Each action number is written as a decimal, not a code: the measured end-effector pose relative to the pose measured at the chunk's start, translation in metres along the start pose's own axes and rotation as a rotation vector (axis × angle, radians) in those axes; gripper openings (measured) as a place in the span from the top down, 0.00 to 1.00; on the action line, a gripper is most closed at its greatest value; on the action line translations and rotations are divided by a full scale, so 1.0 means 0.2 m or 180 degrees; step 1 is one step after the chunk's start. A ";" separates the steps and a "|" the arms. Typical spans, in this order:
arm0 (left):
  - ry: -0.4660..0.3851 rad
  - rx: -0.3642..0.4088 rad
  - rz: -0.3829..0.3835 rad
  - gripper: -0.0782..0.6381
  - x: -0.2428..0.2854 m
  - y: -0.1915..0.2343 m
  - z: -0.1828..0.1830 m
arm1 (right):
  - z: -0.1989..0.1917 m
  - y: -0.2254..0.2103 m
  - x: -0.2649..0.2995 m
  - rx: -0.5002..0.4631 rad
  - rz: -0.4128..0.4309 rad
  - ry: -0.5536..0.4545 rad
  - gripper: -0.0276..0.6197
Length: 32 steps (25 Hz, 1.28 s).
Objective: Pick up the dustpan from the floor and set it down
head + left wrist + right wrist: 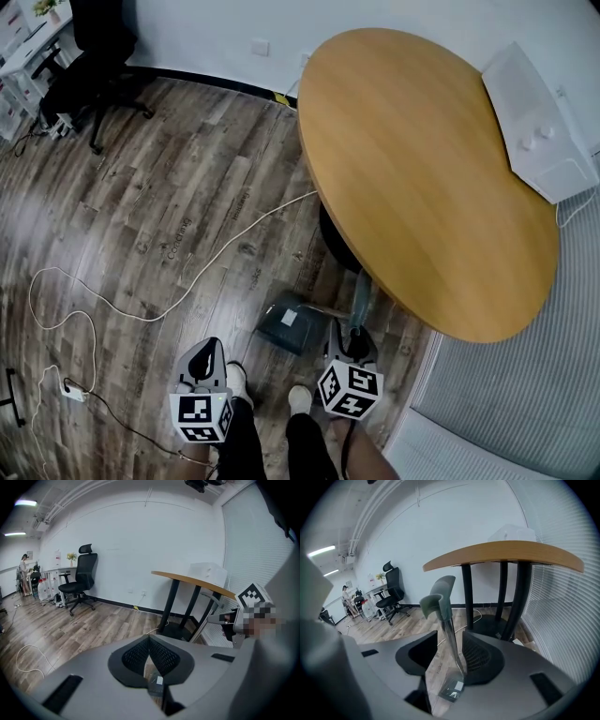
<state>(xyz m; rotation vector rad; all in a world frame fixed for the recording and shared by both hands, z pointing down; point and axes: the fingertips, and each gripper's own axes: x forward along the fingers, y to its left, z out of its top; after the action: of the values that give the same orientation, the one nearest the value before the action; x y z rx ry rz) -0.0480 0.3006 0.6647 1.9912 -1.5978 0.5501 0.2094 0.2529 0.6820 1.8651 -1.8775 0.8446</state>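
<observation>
I see the dark grey plastic dustpan [289, 324] lying on the wood-plank floor [141, 206], just off the near edge of the round wooden counter [422, 169], beside the counter's black base. Its long grey handle [449, 634] stands up from the pan, tilted a little.

My right gripper [450, 644] hangs beside the counter's near edge. Its jaws are wide apart, with the handle rising between them, close against the right-hand jaw and not clamped. My left gripper [149, 641] is farther out from the counter and well apart from the dustpan. Its jaws are closed tip to tip, with nothing between them.

A white box [539, 122] sits on the far side of the counter. A thin white cable [187, 281] trails across the floor away from the counter's base. A black office chair [94, 56] stands well away from the counter.
</observation>
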 end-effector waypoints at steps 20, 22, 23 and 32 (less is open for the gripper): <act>0.0029 -0.0071 0.0015 0.87 0.02 0.06 -0.04 | 0.04 -0.01 0.07 -0.0034 -0.0299 -0.0109 0.79; 0.0026 -0.0090 0.0019 0.87 0.02 0.06 -0.05 | 0.03 0.00 0.07 -0.0145 -0.0315 -0.0082 0.80; 0.0025 -0.0097 0.0019 0.87 0.01 0.06 -0.05 | 0.03 0.01 0.06 -0.0177 -0.0317 -0.0073 0.80; -0.0002 -0.0093 -0.0001 0.87 -0.03 0.04 -0.05 | -0.01 0.01 -0.01 -0.0226 -0.0326 -0.0089 0.81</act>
<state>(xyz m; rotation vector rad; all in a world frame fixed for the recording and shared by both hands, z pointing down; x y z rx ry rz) -0.0580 0.3103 0.6699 1.9705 -1.5969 0.5230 0.2069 0.2564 0.6820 1.9207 -1.7870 0.7129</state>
